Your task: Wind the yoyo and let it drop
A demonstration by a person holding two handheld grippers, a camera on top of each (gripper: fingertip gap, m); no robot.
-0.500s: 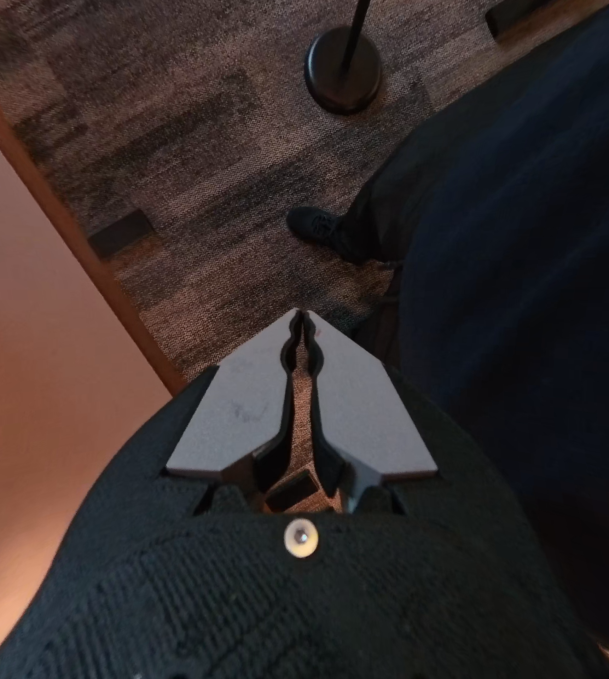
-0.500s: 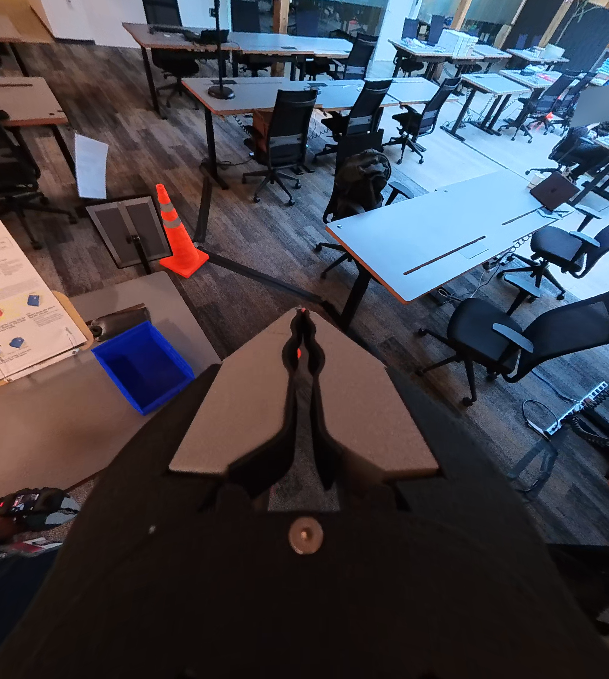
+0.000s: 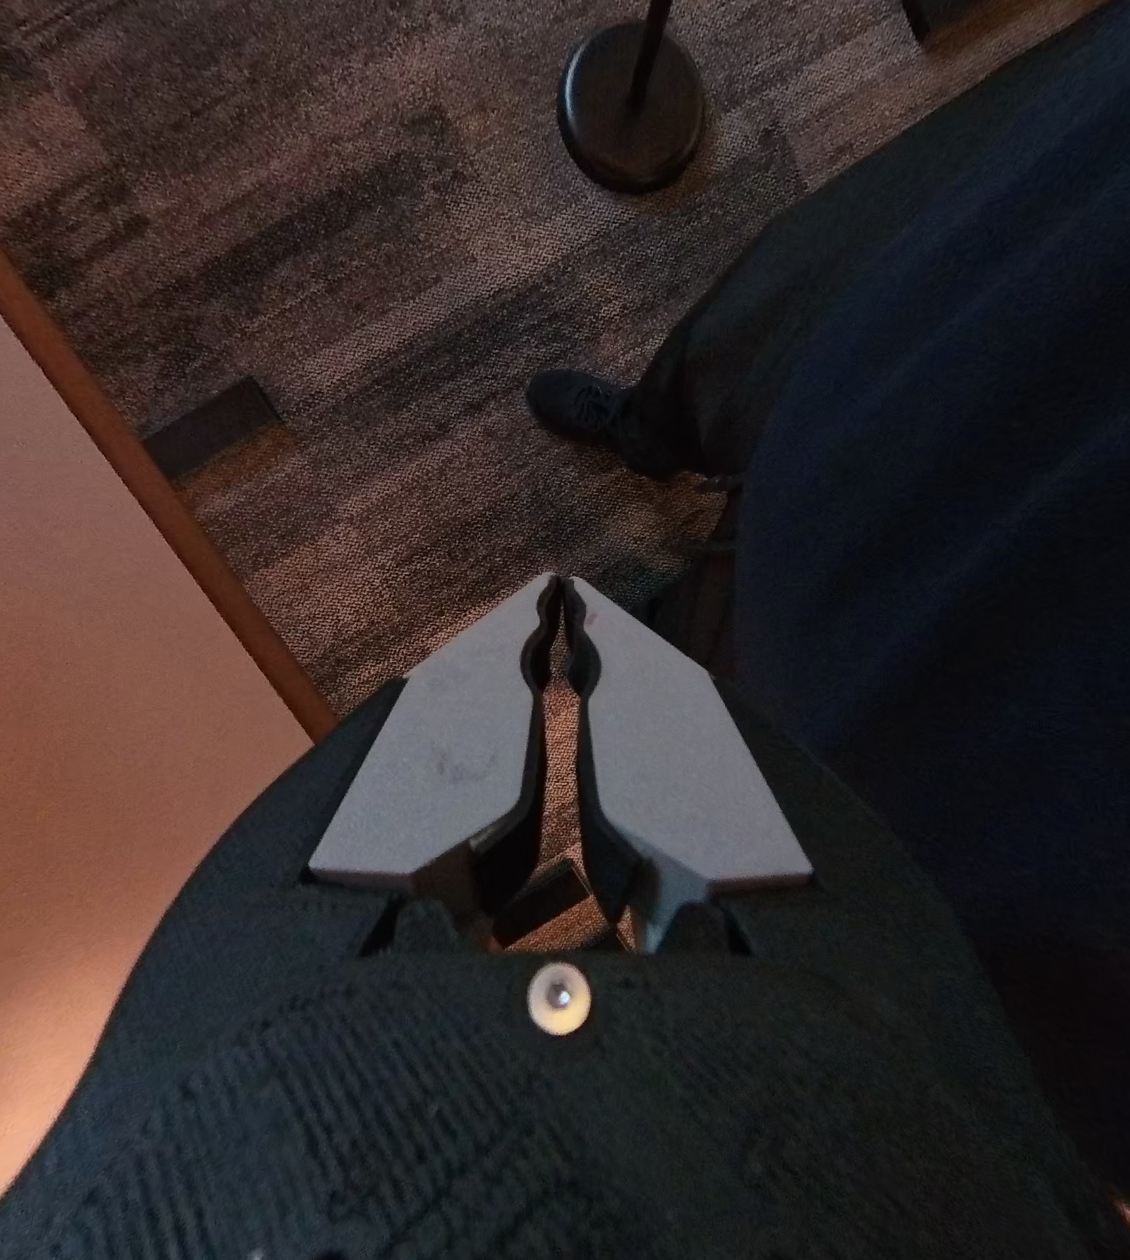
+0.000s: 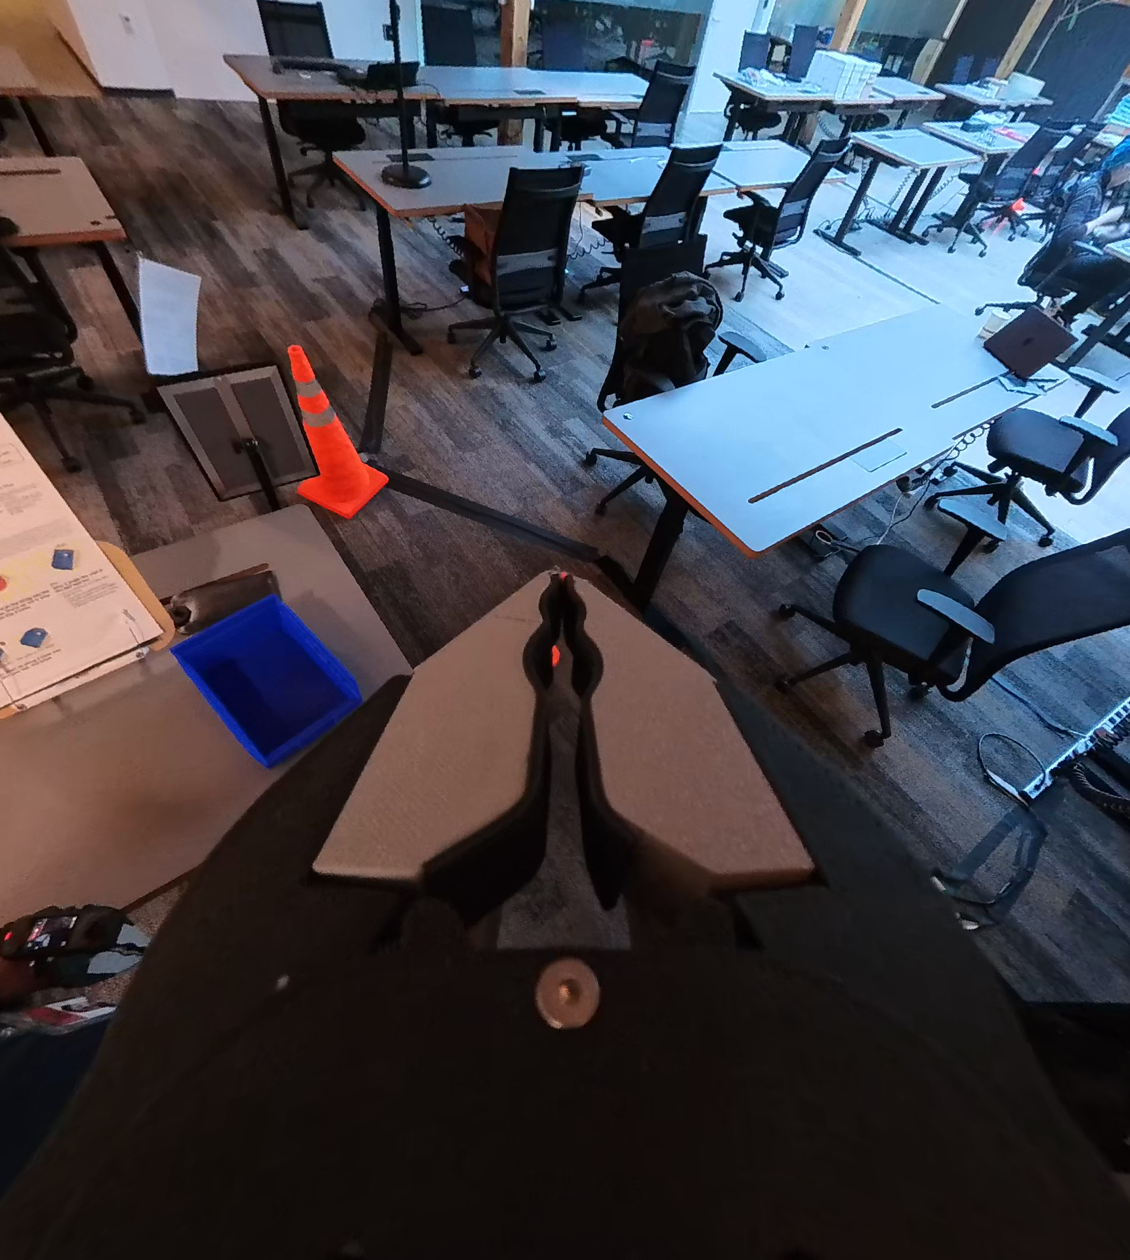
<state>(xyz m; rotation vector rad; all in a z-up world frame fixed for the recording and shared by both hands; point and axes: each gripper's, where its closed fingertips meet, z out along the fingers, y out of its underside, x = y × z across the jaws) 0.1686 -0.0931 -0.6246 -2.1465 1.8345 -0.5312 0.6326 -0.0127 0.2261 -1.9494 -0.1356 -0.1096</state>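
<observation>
- The right claw is narrow, its fingers closed almost to touching. It is held out above the floor, past the edge of the bench.
- A small red bit shows in the slot between the right fingers, and a red speck sits at their very tip. The pads close on it. It is too small to tell whether it is string or part of the yoyo.
- The yoyo's body does not show in either view, so only that red bit marks where it may be.
- The left claw is also narrow, with its tips meeting. It points down at the carpet. I cannot tell whether anything thin is caught between its tips.
- Beside the left claw stand a person's dark trouser leg and black shoe. A round black stand base is farther off, and the bench edge runs along the left.
- On the bench in the right view, a blue bin lies just left of the right claw, and a printed sheet lies beyond it.
- An orange cone stands on the floor past the bench, with rows of desks and black chairs behind.
</observation>
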